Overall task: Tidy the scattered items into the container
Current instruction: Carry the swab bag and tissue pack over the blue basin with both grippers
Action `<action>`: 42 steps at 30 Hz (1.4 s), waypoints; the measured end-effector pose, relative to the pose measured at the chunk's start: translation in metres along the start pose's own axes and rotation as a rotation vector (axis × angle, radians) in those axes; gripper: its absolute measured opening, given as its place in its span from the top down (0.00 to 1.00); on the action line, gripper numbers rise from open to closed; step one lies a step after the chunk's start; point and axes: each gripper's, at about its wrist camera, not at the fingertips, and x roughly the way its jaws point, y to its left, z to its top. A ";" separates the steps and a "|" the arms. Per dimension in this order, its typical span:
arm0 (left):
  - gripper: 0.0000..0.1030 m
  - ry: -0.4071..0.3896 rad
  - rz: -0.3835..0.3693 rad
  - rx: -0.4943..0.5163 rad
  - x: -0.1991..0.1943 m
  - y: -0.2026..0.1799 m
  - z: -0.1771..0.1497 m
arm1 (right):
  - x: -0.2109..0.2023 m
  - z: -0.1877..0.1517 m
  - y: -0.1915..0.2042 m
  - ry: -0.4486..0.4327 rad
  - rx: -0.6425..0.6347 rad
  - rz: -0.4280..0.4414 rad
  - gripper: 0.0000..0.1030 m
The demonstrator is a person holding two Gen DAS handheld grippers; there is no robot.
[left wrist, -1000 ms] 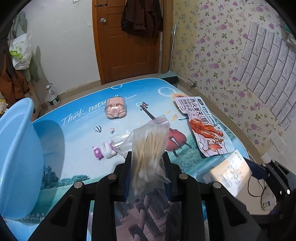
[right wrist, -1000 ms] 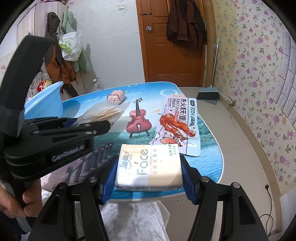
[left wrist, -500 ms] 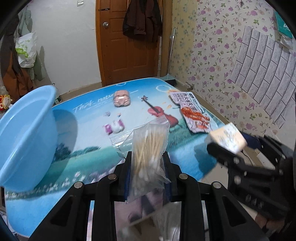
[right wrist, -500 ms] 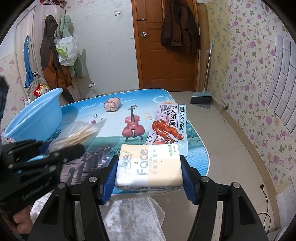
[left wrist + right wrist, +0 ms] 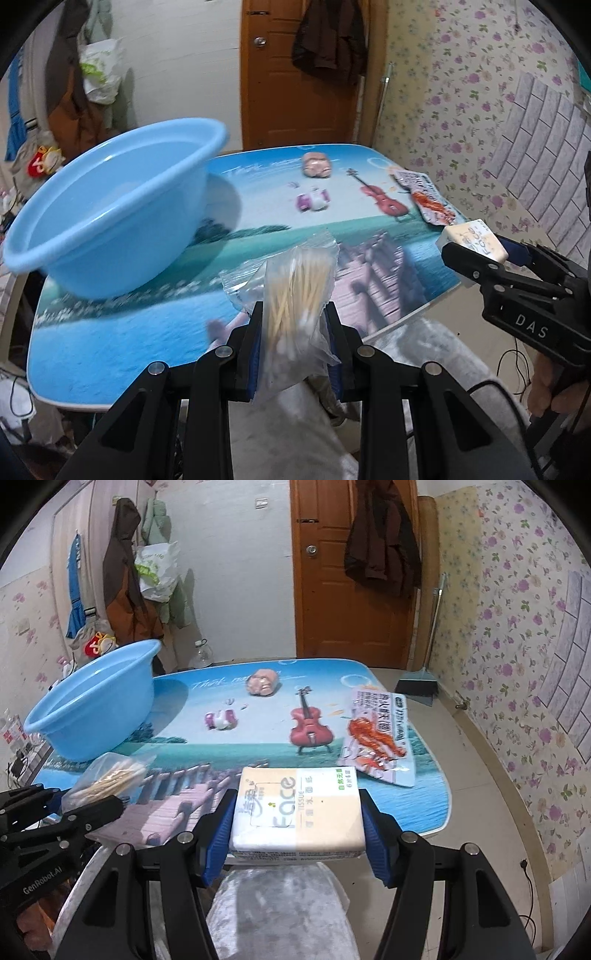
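1. Since a second ago we have swung our left gripper (image 5: pixel 293 347) from the table's middle toward the blue basin (image 5: pixel 110 206) at its left edge.
2. It is clenched on a bag of cotton swabs (image 5: pixel 295 295): light, floppy, slippery film, best pinched across the bundle.
3. Our right gripper (image 5: pixel 297 827) grasps the tissue pack (image 5: pixel 295 812) by its sides, just past the near edge: soft, squashable.
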 end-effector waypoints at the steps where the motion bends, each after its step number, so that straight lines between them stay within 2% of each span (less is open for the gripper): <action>1: 0.74 0.000 0.005 -0.003 -0.001 0.003 -0.002 | 0.001 -0.001 0.003 0.003 -0.004 0.004 0.38; 12: 0.74 -0.022 0.059 -0.050 -0.015 0.036 -0.016 | 0.015 -0.012 0.025 0.036 -0.024 0.030 0.38; 27: 0.74 -0.048 0.051 -0.041 -0.026 0.032 -0.010 | 0.008 -0.009 0.031 0.022 -0.048 0.035 0.38; 35: 0.74 -0.110 0.044 -0.019 -0.052 0.028 0.007 | -0.008 0.016 0.038 -0.038 -0.071 0.037 0.38; 42: 0.74 -0.151 0.046 -0.031 -0.073 0.042 0.029 | -0.024 0.049 0.059 -0.093 -0.118 0.080 0.38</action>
